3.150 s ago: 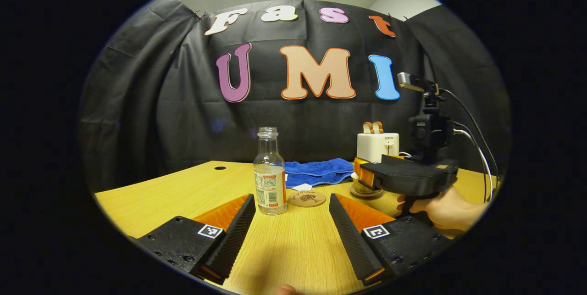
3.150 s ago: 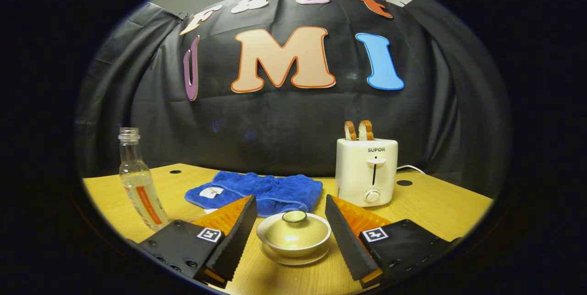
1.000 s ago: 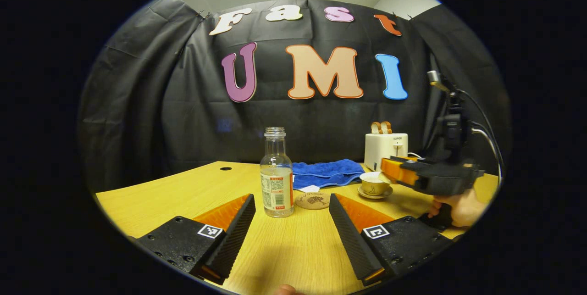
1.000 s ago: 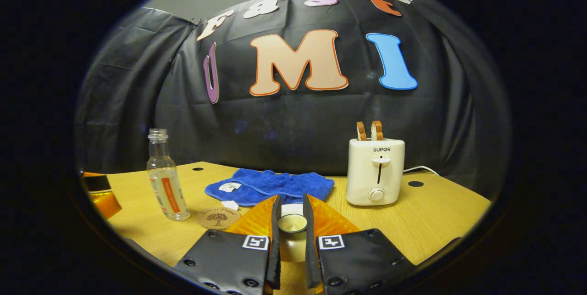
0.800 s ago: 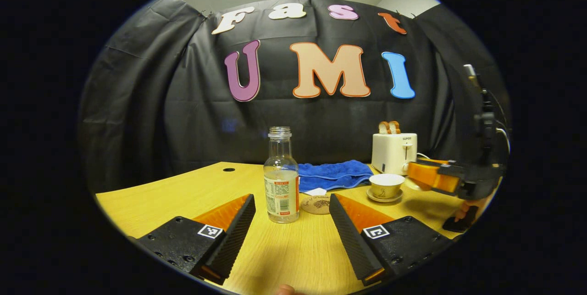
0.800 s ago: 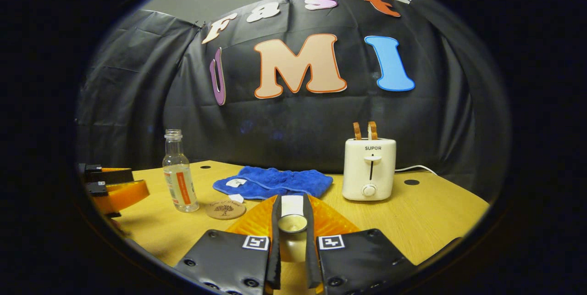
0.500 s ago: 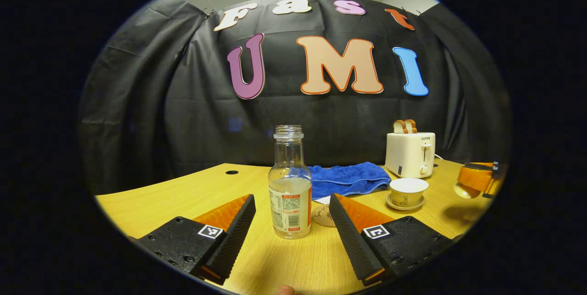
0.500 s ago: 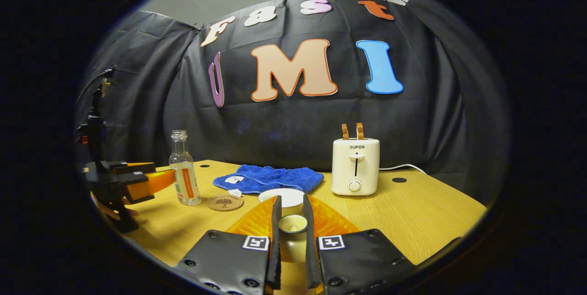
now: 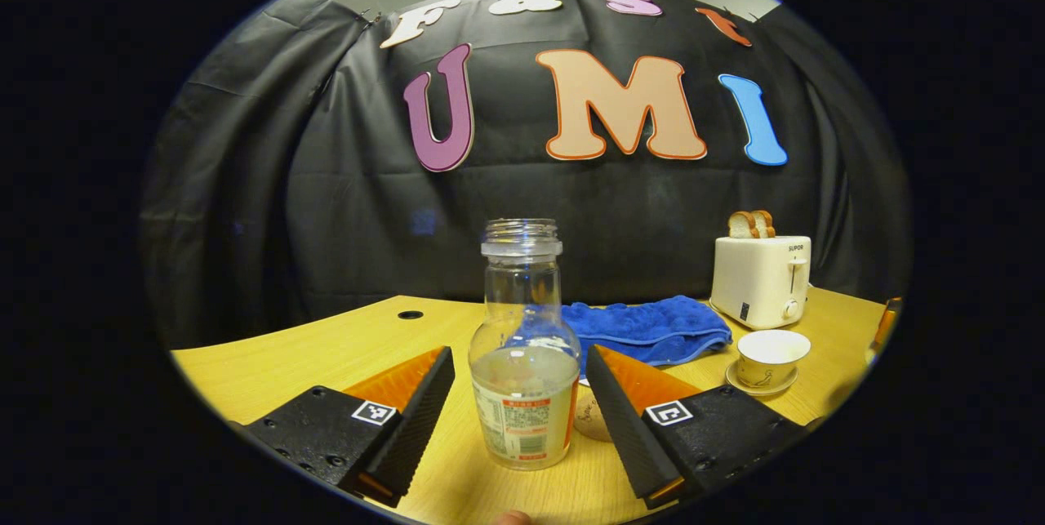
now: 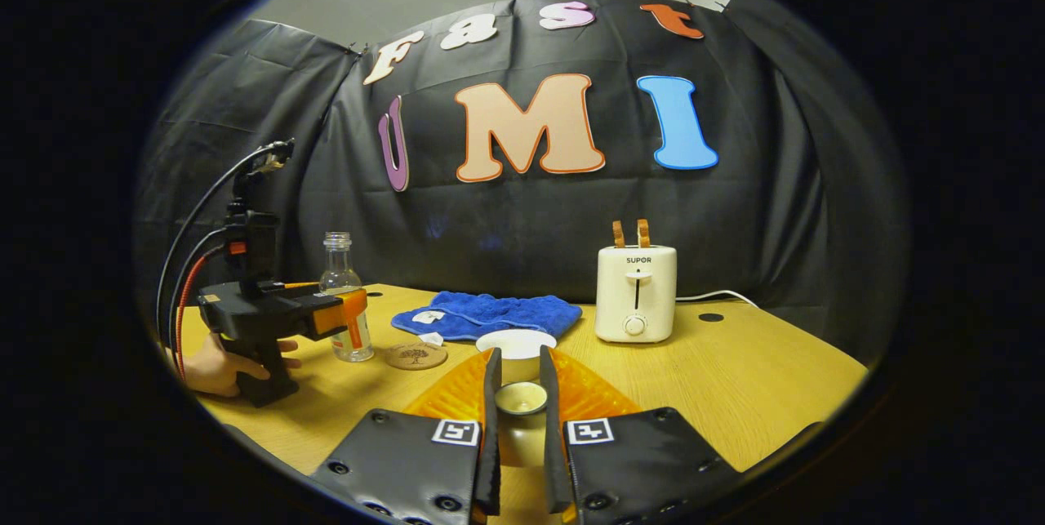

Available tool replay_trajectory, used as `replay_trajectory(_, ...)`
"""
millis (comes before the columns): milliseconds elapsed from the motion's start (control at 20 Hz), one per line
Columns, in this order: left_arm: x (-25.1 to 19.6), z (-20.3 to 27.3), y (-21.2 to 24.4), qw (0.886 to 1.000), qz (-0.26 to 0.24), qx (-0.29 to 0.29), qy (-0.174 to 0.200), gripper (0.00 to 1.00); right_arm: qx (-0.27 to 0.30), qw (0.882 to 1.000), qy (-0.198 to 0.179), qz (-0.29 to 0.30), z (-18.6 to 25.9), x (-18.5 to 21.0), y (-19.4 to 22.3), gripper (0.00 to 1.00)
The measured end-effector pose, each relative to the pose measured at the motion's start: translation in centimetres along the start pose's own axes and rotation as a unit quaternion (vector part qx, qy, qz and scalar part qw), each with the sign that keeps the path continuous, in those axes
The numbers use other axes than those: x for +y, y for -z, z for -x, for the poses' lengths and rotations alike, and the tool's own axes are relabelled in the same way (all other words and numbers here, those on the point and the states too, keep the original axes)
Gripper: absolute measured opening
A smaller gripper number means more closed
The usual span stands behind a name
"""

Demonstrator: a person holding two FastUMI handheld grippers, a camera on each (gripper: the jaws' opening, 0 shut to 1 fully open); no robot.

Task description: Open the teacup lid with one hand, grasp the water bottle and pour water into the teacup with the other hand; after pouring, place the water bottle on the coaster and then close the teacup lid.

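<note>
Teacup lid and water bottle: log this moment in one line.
lid: off, held by right gripper | teacup: open | left gripper: open, straddling bottle | pour: not begun

White toaster (image 10: 635,294) holding two bread slices (image 10: 627,233), crumpled blue towel (image 10: 488,314), wooden table (image 10: 759,378)

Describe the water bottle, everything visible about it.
The water bottle is clear plastic, uncapped, with a threaded neck, rounded shoulders and a white and orange label on its lower body. Water stands to about the label's top. It stands upright on the wooden table, between the open fingers of the left gripper, which do not yet touch it, beside the coaster.
</note>
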State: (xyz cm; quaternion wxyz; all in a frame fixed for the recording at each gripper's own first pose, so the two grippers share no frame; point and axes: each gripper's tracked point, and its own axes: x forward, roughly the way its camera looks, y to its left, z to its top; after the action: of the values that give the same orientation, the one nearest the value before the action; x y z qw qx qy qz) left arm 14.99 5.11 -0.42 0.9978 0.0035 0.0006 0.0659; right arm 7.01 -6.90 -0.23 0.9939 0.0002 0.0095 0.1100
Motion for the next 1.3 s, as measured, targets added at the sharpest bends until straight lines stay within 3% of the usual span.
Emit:
replay_trajectory(300, -0.3, -2.6, 0.1, 1.0, 0.001, -0.001, 0.016, 0.94, 0.0, 1.0, 0.001, 0.0, 0.2, 0.1, 0.0, 0.25)
replay_trajectory(350, -0.3, -2.6, 0.2, 1.0, 0.002, 0.002, 0.016, 0.89, 0.0, 1.0, 0.001, 0.0, 0.2, 0.1, -0.1, 0.25)
replay_trajectory(400, -0.2, -2.7, 0.2, 1.0, 0.003, 0.001, 0.015, 0.75, 0.0, 1.0, 0.001, 0.0, 0.2, 0.1, 0.0, 0.25)
replay_trajectory(700, 0.3, -2.4, 0.5, 1.0, -0.003, 0.008, 0.006, 0.7, 0.001, 1.0, -0.004, 0.0, 0.3, 0.3, 0.0, 0.25)
replay_trajectory(850, 0.1, -2.4, 0.4, 0.997, -0.076, 0.009, 0.013, 0.69, 0.001, 1.0, -0.001, 0.0, 0.3, -0.2, 0.0, 0.25)
replay_trajectory(950, 0.1, -2.8, 0.8, 0.986, -0.167, 0.012, 0.016, 0.69, 0.001, 1.0, 0.008, 0.0, 0.5, -1.2, 0.0, 0.24)
replay_trajectory(1050, -0.7, -3.5, 1.2, 0.964, -0.266, 0.012, 0.021, 0.69, 0.002, 1.0, 0.016, 0.0, 0.5, -2.0, 0.0, 0.25)
replay_trajectory(1150, -2.3, -4.1, 1.3, 0.943, -0.332, 0.013, 0.036, 0.69, 0.002, 1.0, 0.023, 0.001, 0.6, -3.0, -0.1, 0.25)
replay_trajectory(1300, -4.4, -4.5, 0.8, 0.899, -0.434, 0.001, 0.059, 0.69, 0.001, 0.999, 0.049, 0.001, 0.8, -5.8, -0.2, 0.25)
